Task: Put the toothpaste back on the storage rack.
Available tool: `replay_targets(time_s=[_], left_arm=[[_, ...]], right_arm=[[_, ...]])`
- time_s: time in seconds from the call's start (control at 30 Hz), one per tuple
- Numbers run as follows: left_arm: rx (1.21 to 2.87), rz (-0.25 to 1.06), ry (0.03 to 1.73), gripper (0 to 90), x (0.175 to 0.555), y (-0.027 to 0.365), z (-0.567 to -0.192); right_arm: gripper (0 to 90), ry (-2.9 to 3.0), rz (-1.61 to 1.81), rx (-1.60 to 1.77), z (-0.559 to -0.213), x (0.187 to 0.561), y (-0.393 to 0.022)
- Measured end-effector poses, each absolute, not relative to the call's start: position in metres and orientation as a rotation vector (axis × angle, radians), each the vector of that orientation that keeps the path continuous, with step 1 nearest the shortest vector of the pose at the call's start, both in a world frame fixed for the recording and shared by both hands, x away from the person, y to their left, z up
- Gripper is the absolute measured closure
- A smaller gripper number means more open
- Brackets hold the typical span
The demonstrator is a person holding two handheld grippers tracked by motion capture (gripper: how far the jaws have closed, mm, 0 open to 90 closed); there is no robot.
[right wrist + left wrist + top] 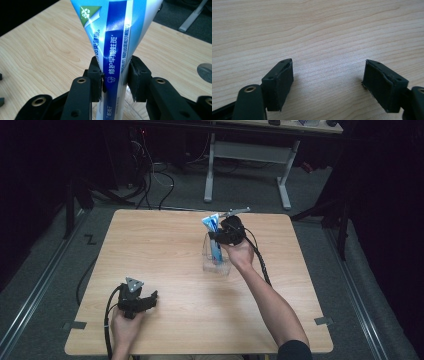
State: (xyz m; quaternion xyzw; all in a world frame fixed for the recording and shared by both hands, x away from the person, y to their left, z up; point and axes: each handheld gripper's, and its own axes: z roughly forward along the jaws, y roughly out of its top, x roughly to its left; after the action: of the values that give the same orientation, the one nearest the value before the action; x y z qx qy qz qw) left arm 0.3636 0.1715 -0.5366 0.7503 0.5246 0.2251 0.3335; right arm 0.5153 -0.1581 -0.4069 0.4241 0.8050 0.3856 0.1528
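Observation:
A blue and white toothpaste tube (214, 236) stands upright in a clear plastic cup (217, 264) right of the table's middle. My right gripper (219, 236) is shut on the tube above the cup's rim. In the right gripper view both pads press the tube (113, 32) from either side, with the gripper (115, 73) around its narrow lower part and the cup (130, 101) just below. My left gripper (151, 299) rests low at the table's front left. It stands open (328, 68) over bare wood with nothing between its fingers.
The wooden table (165, 245) has tape marks at its front corners (75, 325). A white-legged desk (247, 155) and floor cables stand beyond the far edge. A grey round patch (205, 71) lies on the table at the right in the right gripper view.

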Motion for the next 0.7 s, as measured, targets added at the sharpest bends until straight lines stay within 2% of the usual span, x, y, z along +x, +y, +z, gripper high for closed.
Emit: replay_targets(time_s=[0.7], left_arm=[[1.960, 0.588, 1.369, 24.5, 0.363, 0.172, -0.537]], right_arm=[[63.2, 2.305, 1.073, 1.258, -0.420, 0.520, -0.157]])
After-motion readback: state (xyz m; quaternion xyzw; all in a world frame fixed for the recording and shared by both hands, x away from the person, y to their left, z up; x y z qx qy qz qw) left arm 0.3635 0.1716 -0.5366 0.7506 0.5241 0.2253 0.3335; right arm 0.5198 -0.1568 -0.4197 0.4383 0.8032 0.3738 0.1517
